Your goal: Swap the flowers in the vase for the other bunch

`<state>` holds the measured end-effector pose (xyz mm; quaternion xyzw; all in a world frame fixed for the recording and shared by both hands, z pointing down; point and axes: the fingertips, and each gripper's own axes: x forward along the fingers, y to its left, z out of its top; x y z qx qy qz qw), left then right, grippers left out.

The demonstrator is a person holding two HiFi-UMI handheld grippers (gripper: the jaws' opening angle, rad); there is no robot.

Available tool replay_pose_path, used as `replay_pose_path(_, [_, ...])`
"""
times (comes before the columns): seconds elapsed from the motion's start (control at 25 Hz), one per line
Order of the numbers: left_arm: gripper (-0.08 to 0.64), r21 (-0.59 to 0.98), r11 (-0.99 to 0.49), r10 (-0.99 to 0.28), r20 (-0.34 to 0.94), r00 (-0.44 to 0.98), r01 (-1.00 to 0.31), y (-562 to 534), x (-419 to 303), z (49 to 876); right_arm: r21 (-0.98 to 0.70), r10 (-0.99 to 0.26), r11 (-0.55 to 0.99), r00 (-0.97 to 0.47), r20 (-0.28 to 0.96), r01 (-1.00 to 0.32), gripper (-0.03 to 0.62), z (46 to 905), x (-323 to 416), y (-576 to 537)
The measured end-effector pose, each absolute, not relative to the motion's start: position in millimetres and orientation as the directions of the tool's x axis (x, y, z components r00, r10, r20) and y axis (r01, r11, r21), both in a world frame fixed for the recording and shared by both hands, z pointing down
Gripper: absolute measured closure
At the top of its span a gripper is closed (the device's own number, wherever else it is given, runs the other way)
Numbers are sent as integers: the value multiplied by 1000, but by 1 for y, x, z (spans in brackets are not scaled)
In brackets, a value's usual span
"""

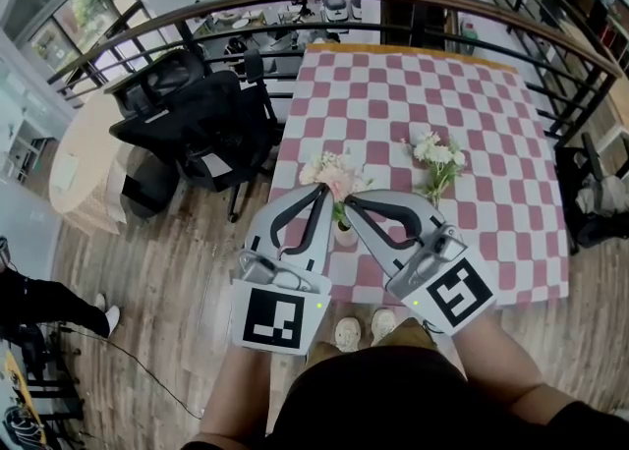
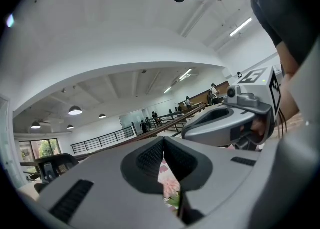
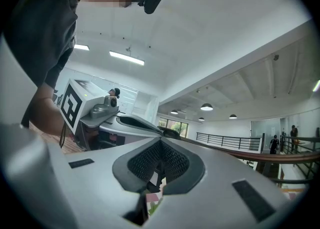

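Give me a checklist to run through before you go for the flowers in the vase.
1. Pink flowers in the vase: ok.
2. White bunch lying on the checkered table, apart from the vase: ok.
3. Left gripper open for a grasp: not ok, shut and empty.
4. Right gripper open: not ok, shut and empty.
5. Vase upright: cannot tell, mostly hidden between the grippers.

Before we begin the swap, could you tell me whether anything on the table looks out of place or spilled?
Nothing stands out. The pink bunch sits in the vase near the front edge of the checked cloth, and the white bunch lies on its side to the vase's right, apart from it. No spill shows.
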<state>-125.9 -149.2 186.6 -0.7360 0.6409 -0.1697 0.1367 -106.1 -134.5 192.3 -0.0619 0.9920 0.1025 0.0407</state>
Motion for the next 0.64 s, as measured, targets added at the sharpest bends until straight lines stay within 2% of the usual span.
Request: replay_pose_path(0.64, [551,-430,-140,-990,74,120,-892,-147,-124,186,199,-65,977,-995,-79,-80,560,193,-108,-123])
